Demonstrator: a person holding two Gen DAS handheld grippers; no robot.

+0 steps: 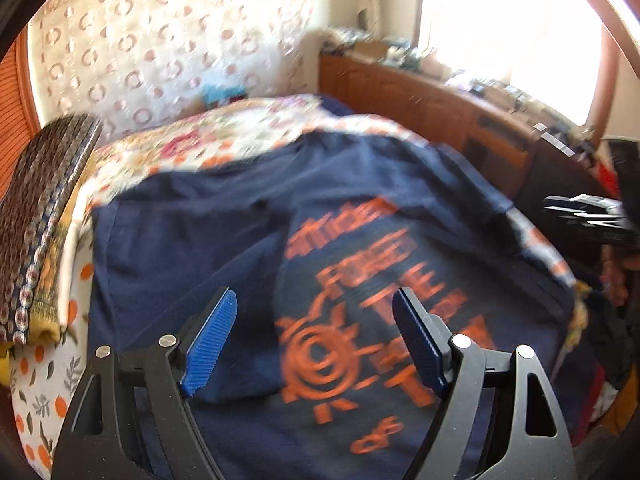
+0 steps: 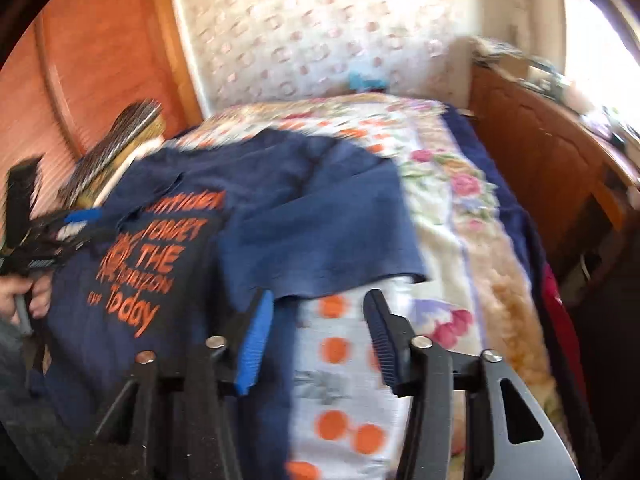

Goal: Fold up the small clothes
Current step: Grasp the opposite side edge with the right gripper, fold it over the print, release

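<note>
A navy T-shirt [image 1: 224, 240] with orange print lies spread on the bed, its right side folded over toward the middle; it also shows in the right wrist view [image 2: 312, 216]. My left gripper [image 1: 316, 304] hovers open and empty above the shirt's printed chest. My right gripper [image 2: 318, 300] is open and empty just above the shirt's lower right edge and the bedsheet. The left gripper also shows in the right wrist view [image 2: 72, 228] at the shirt's left edge, and the right gripper shows at the right edge of the left wrist view [image 1: 584, 208].
The bed has a white sheet with orange dots [image 2: 340, 360] and a floral blanket [image 2: 452, 184]. A patterned cushion [image 1: 36, 216] stands at the left. A wooden cabinet [image 1: 432, 108] with clutter runs along the right side under a bright window.
</note>
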